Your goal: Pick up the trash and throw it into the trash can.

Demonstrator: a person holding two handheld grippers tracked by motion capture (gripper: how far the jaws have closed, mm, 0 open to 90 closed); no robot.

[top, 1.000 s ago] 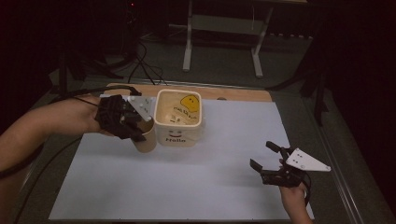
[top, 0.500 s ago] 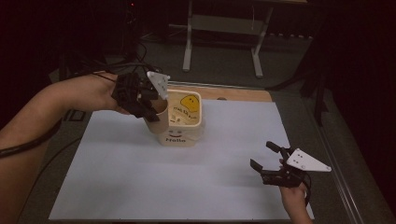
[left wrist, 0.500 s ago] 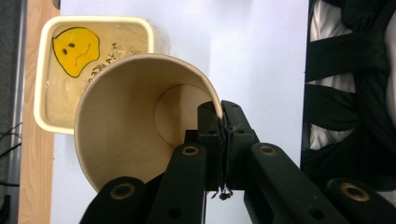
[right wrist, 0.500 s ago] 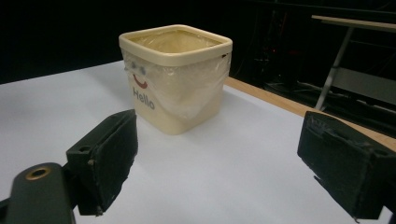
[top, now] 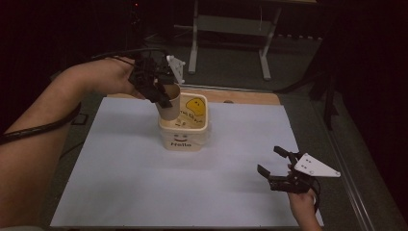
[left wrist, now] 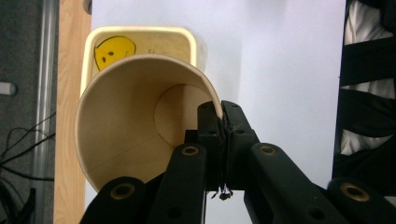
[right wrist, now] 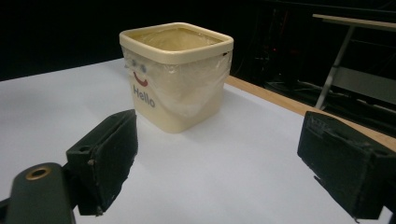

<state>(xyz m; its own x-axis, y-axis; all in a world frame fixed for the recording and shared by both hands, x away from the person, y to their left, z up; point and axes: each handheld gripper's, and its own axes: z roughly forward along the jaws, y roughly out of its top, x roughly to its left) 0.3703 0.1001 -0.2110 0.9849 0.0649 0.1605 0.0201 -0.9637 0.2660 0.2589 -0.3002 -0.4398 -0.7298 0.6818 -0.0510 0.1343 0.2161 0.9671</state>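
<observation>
The left gripper (top: 153, 85) holds a paper cup (top: 168, 102) above the far-left corner of the tub (top: 185, 126), which stands on the white sheet (top: 144, 183) covering the table (top: 240, 96). Its jaws are clenched on the cup wall at the rim, one jaw inside and one outside, a pinch that leaves the cup mouth unobstructed. In the left gripper view the cup (left wrist: 140, 121) is tipped toward the camera, its interior looks empty, and the tub (left wrist: 140, 39) with its yellow smiley face lies directly beyond it; the judgement is that this alignment serves to drop or nest the cup into the tub. The tub is lined with a clear bag folded over its rim, visible in the right gripper view (right wrist: 180, 74), which suggests it acts as a bin. The right gripper (top: 281, 169) rests near the right edge of the sheet, well apart from the tub, jaws released and empty, kept clear of the left arm's working path.
</observation>
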